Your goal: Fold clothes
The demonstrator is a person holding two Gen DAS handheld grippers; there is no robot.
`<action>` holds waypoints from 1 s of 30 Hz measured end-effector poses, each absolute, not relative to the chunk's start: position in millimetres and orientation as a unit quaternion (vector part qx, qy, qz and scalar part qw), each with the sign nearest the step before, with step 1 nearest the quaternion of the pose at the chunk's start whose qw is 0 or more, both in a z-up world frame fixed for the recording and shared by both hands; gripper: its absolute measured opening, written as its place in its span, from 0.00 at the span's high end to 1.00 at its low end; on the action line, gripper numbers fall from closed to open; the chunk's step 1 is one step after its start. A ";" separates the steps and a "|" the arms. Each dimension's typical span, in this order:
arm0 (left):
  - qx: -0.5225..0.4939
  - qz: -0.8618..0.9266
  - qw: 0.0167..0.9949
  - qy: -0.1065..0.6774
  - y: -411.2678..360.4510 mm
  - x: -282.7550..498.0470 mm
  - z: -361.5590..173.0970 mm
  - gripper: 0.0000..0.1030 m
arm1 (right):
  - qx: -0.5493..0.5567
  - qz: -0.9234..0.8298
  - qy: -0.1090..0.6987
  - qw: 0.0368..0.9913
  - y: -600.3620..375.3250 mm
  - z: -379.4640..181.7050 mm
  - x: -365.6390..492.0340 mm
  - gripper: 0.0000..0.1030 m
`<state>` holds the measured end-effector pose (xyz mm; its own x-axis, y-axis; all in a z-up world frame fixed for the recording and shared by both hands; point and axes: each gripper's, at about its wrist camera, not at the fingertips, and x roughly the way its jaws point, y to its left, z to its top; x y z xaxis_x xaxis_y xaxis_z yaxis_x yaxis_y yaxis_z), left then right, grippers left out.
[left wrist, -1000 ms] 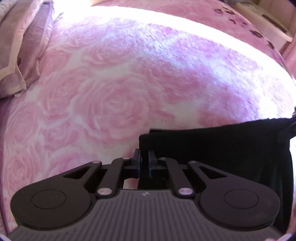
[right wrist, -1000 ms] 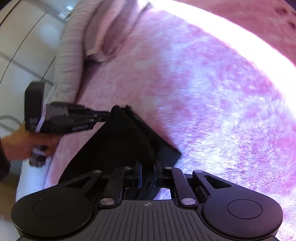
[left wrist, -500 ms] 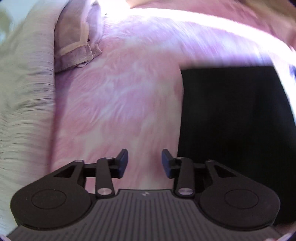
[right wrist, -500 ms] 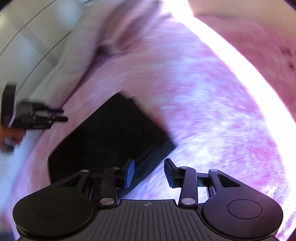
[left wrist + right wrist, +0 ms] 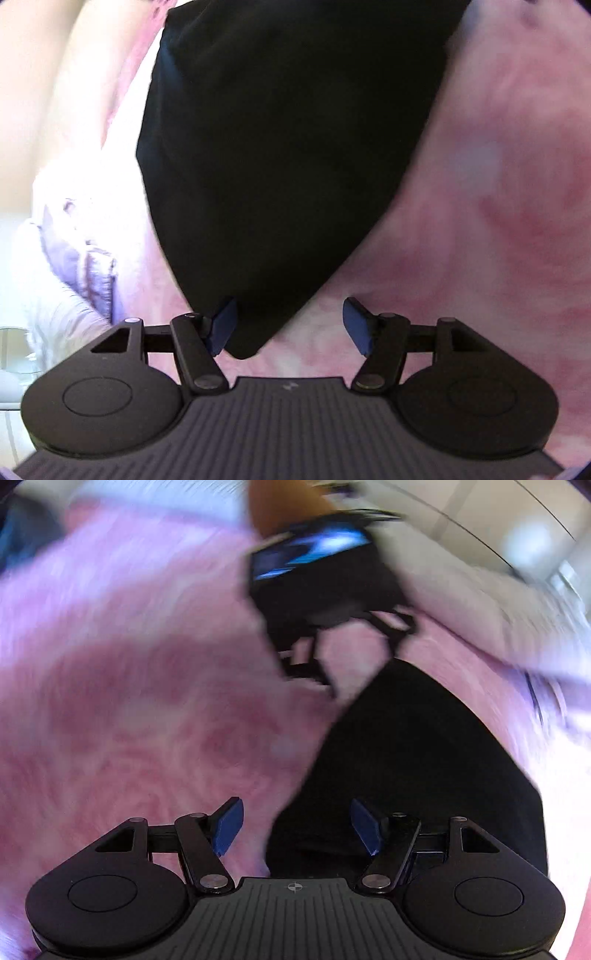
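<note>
Left wrist view: my left gripper (image 5: pixel 289 325) hangs over the bed, its jaws spread wide and holding nothing. The blue pads (image 5: pixel 223 325) flank one corner of the folded black garment (image 5: pixel 288 147), which lies flat on the pink rose-patterned blanket (image 5: pixel 498 206). That corner points toward me and sits just inside the left pad; I cannot tell whether pad and cloth touch. The garment fills the upper middle of this view as a dark folded panel with straight edges. At far left lies a pale lilac pillow (image 5: pixel 85 266), washed out by bright light.

Right wrist view: my right gripper (image 5: pixel 297 825) is likewise wide in the jaws and empty. The black garment (image 5: pixel 417 760) lies on the blanket (image 5: pixel 129 701), its near end under and between my right pad and the centre of the gap, while the left pad stands over bare blanket. Beyond the garment's far end my left gripper (image 5: pixel 351 657) appears, blurred, with a hand (image 5: pixel 284 506) behind it at the top of the frame. A pale striped bed cover (image 5: pixel 480 590) runs along the upper right. This view is heavily smeared, so finer detail cannot be read.
</note>
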<state>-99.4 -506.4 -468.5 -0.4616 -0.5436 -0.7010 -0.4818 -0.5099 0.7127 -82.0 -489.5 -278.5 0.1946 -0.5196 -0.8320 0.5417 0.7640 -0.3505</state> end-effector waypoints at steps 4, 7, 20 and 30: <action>0.493 -0.678 0.008 -0.545 -513.0 -100.6 -480.0 0.39 | -0.045 -0.335 0.606 0.720 -499.4 -317.5 -59.9 0.34; 0.481 -0.675 0.005 -0.559 -518.9 -102.1 -482.2 0.40 | -0.042 -0.347 0.601 0.719 -502.9 -314.7 -67.9 0.51; 0.539 -0.682 0.032 -0.494 -514.1 -138.7 -456.6 0.87 | 0.037 -0.316 0.518 0.794 -505.5 -252.7 -131.3 0.87; 0.593 -0.726 0.085 -0.337 -361.1 -164.5 -390.2 0.88 | 0.012 -0.241 0.554 0.797 -423.6 -204.0 -208.2 0.88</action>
